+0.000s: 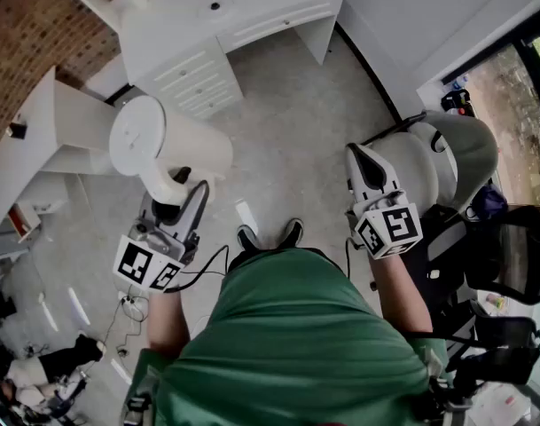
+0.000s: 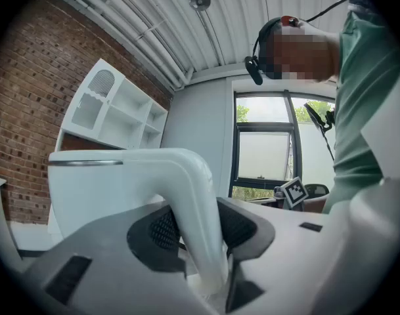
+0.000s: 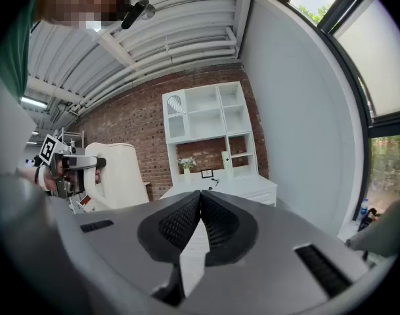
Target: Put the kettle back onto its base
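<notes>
The white cylindrical kettle (image 1: 163,145), lid shut, is held upright in the air. Its curved handle (image 2: 194,202) sits clamped between the left tongs (image 1: 186,193).

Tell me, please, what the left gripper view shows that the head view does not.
Only the left gripper view: the pads pressed on the kettle's handle, and a window. Only the head view: the floor, the person's shoes, the white drawer unit. Both: the white kettle held by the left tool.
</notes>
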`<move>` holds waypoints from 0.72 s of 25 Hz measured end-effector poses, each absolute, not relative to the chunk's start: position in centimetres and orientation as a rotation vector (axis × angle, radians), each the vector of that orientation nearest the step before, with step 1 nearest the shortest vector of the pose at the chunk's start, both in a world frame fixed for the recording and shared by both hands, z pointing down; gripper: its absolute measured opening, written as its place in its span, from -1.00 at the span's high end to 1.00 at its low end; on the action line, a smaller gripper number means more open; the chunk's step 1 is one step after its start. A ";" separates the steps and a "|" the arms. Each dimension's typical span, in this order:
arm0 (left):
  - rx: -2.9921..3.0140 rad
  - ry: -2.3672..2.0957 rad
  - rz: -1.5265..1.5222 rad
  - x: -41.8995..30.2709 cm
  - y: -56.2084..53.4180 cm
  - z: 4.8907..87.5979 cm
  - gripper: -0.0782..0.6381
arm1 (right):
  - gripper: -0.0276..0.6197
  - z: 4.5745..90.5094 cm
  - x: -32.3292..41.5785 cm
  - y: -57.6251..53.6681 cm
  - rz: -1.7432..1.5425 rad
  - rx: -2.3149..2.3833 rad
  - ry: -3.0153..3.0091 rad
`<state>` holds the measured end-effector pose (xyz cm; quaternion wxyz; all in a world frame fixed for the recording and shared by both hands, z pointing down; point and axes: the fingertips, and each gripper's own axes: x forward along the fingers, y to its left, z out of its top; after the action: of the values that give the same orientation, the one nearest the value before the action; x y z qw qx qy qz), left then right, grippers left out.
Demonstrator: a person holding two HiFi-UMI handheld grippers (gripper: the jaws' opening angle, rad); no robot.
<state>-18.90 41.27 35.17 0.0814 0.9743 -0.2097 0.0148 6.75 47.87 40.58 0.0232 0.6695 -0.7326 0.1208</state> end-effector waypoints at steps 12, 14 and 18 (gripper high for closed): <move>2.954 -0.662 0.133 -30.4 41.6 36.5 0.35 | 0.84 41.6 -1.7 46.2 0.428 2.144 -2.231; 2.984 -0.673 0.123 -32.2 41.5 35.9 0.35 | 0.84 40.6 -2.4 45.8 0.410 2.183 -2.211; 3.011 -0.688 0.116 -35.5 41.2 34.8 0.35 | 0.84 38.0 -4.1 44.8 0.312 2.238 -2.171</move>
<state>-35.53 41.23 34.78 0.0254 0.9739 -0.2225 0.0375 -4.06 44.78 37.99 0.0041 0.7142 -0.6928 0.0996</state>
